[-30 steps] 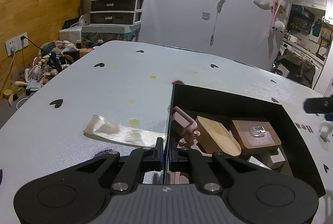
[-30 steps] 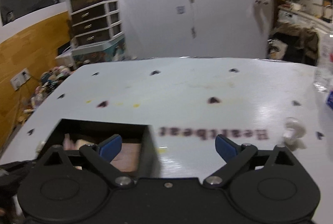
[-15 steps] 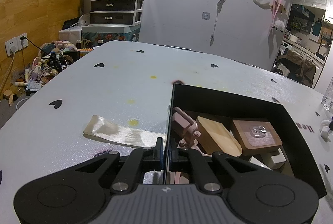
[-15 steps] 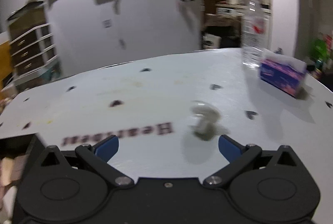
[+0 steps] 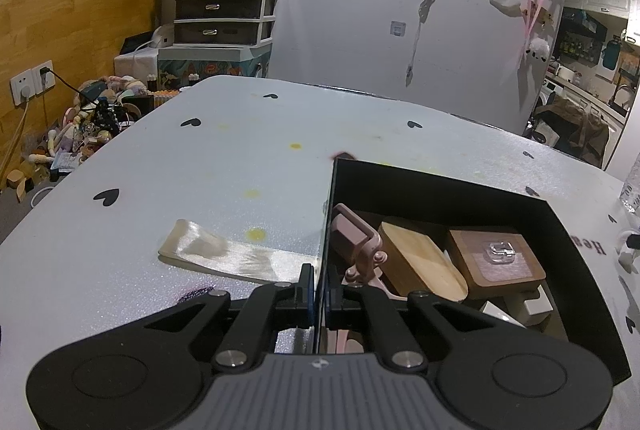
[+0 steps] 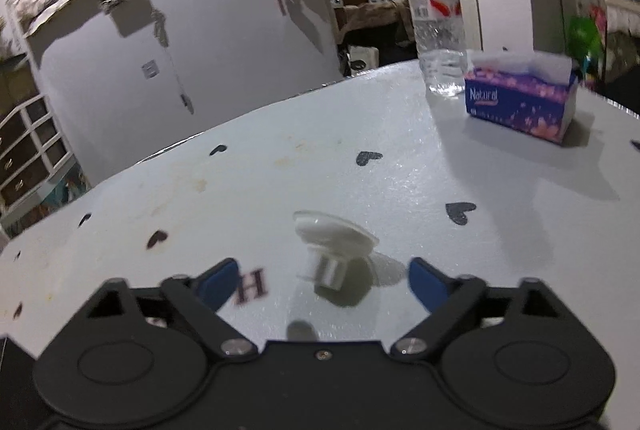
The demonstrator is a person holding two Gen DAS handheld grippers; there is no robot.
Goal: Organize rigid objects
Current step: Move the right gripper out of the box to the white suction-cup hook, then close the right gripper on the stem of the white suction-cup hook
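Observation:
A black box (image 5: 560, 230) sits on the pale table and holds a pink clip (image 5: 356, 242), a wooden scoop (image 5: 420, 262), a brown square block with a clear hook (image 5: 496, 262) and white pieces (image 5: 536, 304). My left gripper (image 5: 320, 290) is shut on the box's left wall. In the right wrist view a white suction hook (image 6: 332, 242) lies on the table between the blue pads of my right gripper (image 6: 324, 278). Its jaws are closing and stand apart from the hook on both sides. The same white hook (image 5: 626, 254) shows at the left wrist view's right edge.
A cream ribbon strip (image 5: 224, 254) lies left of the box. A water bottle (image 6: 438, 18) and a purple tissue box (image 6: 520, 102) stand at the table's far right. Beyond the table are a drawer unit (image 5: 226, 6) and floor clutter (image 5: 92, 130).
The right gripper swung right from over the box to the white hook, dropped closer to the table, and its jaws have narrowed around the hook. The left gripper has stayed put.

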